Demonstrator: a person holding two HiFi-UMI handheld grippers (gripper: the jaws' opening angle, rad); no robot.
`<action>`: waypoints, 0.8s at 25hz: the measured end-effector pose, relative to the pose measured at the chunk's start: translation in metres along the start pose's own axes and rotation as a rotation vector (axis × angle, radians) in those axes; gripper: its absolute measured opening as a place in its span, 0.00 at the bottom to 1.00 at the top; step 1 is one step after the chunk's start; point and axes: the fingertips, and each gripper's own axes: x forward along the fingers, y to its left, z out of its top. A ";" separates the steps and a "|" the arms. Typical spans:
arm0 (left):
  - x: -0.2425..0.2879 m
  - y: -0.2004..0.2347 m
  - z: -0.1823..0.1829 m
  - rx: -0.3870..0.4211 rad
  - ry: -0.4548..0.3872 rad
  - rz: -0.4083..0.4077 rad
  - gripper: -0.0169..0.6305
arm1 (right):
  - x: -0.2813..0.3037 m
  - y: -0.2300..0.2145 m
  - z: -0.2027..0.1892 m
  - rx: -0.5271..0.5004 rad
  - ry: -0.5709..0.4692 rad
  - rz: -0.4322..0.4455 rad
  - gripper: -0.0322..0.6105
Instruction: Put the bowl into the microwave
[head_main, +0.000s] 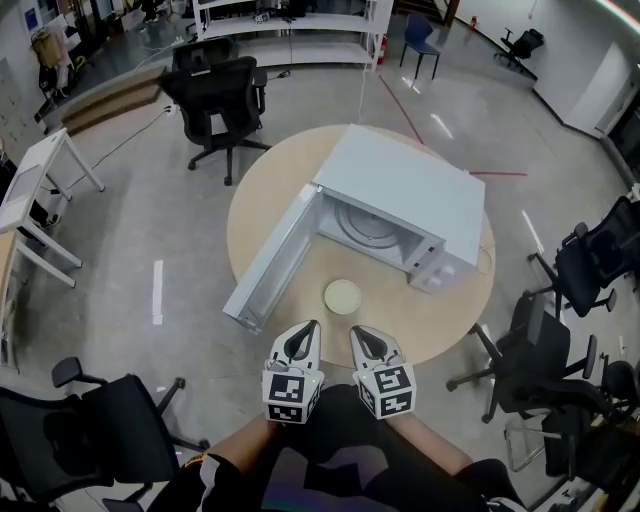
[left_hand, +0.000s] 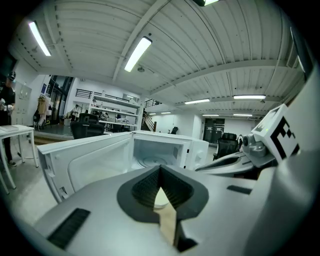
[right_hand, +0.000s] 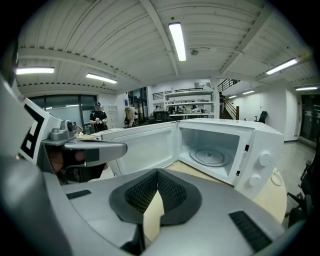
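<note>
Bowl (head_main: 342, 297) sits ungrasped mid-frame on the counter (head_main: 262, 215) before the open-doored microwave (head_main: 400, 205), while left tool (head_main: 308, 332) and right tool (head_main: 363, 335) seem closed, empty.

A round tan table (head_main: 262, 200) stands on the grey polished floor (head_main: 130, 230), with black office chairs (head_main: 222, 95) around (one blue chair (head_main: 420, 38) farther away); white shelves (head_main: 290, 25) behind, tube lights (right_hand: 178, 41) overhead.
</note>
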 end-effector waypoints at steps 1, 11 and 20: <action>0.001 0.002 -0.001 -0.002 0.003 -0.002 0.10 | 0.002 0.001 0.000 0.000 0.003 -0.002 0.07; 0.008 0.022 -0.010 -0.025 0.016 -0.016 0.10 | 0.017 0.006 -0.002 0.005 0.024 -0.018 0.07; 0.026 0.025 -0.018 -0.039 0.043 -0.029 0.10 | 0.029 -0.008 -0.010 0.019 0.057 -0.027 0.07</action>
